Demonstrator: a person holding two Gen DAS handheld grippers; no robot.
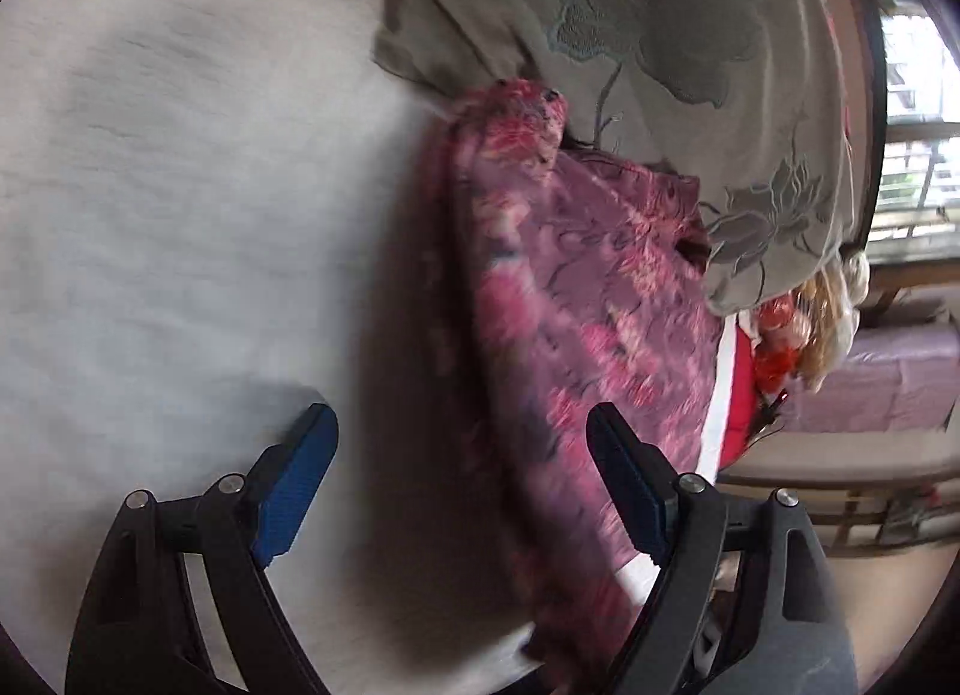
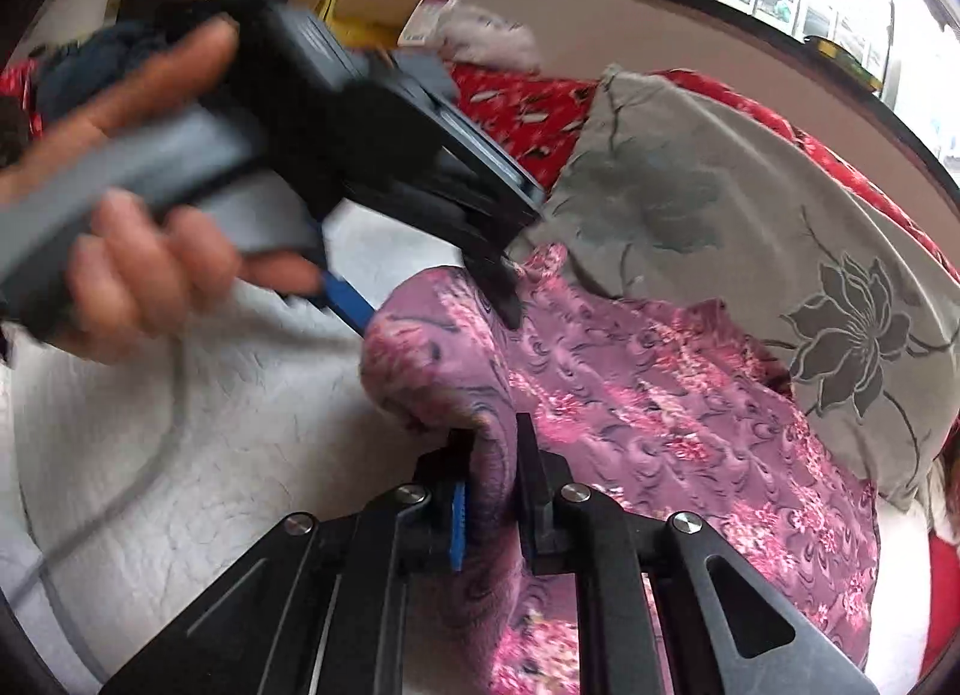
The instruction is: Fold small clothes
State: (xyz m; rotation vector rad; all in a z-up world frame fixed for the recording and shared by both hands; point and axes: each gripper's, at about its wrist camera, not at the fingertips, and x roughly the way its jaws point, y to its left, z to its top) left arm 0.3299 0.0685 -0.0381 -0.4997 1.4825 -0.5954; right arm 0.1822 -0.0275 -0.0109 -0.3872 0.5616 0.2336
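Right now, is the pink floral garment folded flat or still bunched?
Still bunched. The pink floral garment humps up in a rumpled ridge on the white bedsheet, its near edge pinched in the right gripper.

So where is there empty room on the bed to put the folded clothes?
The white bedcover lies bare beside the pink flowered garment. It is crowded on the garment's other side, where the grey flowered pillow overlaps it.

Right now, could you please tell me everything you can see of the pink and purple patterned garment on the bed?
The garment is soft, thin-looking cloth with a purple ground and pink floral print. It lies rumpled across the white quilted bedcover, its far edge against a grey flowered pillow. The right gripper is shut on a raised fold at its near edge; the left gripper hangs open above it.
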